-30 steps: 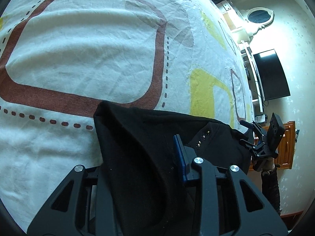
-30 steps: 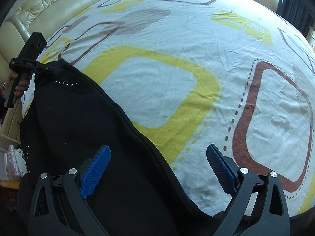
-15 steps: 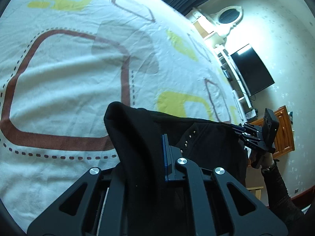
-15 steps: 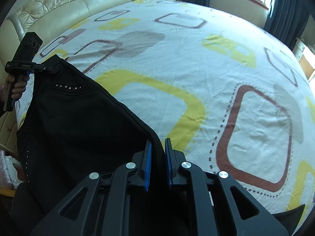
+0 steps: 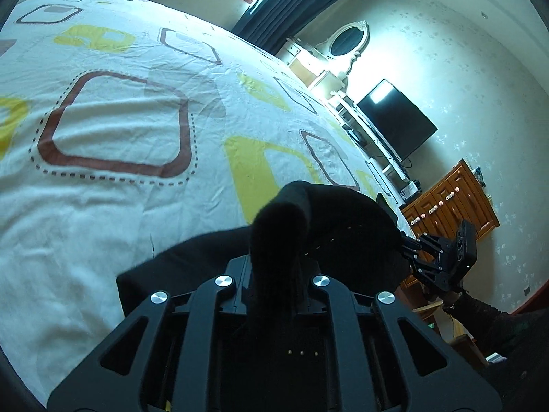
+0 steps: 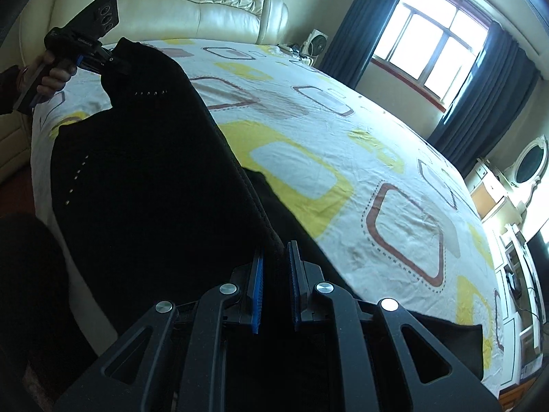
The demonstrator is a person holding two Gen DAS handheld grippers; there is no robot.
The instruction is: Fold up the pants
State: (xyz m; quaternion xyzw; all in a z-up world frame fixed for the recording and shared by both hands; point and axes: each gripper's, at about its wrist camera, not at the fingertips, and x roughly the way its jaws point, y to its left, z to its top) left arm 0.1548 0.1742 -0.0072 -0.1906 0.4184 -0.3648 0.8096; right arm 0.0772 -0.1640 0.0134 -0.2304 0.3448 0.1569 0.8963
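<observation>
Pants: black, stretched L–R between both claws, hanging slack over bed edge. Left claw easing open, cloth apparently still pinched; right claw clenched on hem.

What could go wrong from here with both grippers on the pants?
1. The left gripper pinches only a bunched corner of the black pants, and its jaws are opening slightly, so the fabric may slip out.
2. The right gripper bites just the edge seam; a hard pull could strip it.
3. Cloth sags between the grips onto the bedsheet and could fold in wrinkles.
</observation>
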